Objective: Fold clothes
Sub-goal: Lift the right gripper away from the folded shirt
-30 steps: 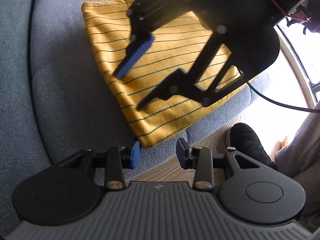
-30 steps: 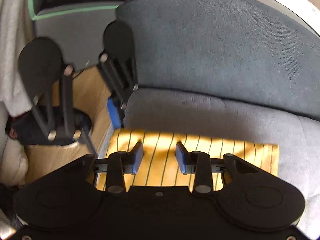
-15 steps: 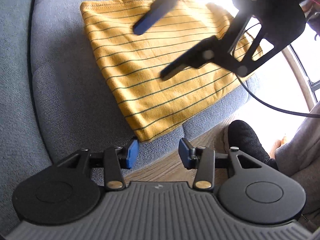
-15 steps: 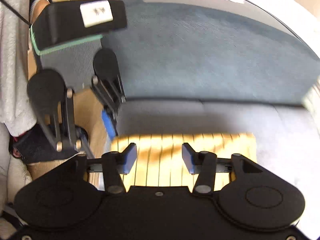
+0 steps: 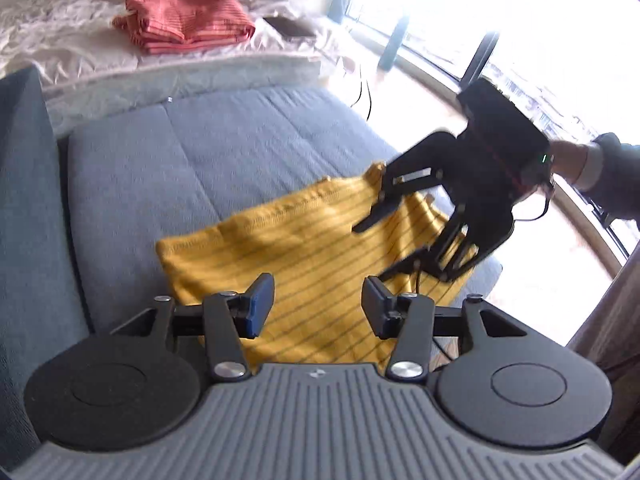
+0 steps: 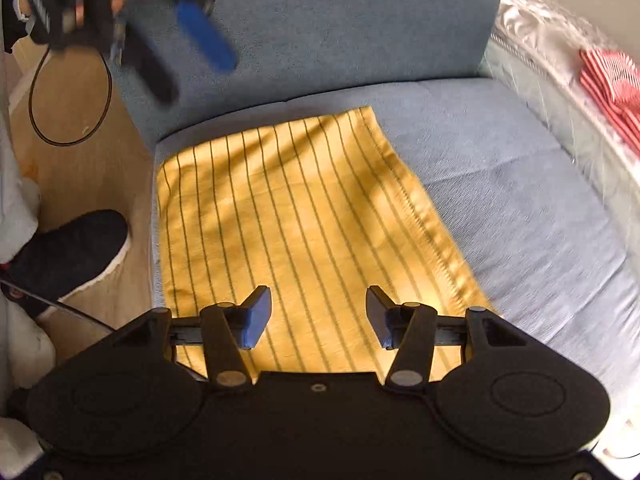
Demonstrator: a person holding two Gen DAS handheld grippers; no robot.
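While hovering with fingers apart, left gripper (image 5: pixel 318 310) and right gripper (image 6: pixel 318 316) gripped nothing; had folded shirt (image 6: pixel 304 220) flat just ahead, beneath the fingertips.

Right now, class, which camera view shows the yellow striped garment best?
The right wrist view: the yellow striped garment lies nearly whole and unobstructed on the sofa. In the left wrist view the right gripper covers part of it.
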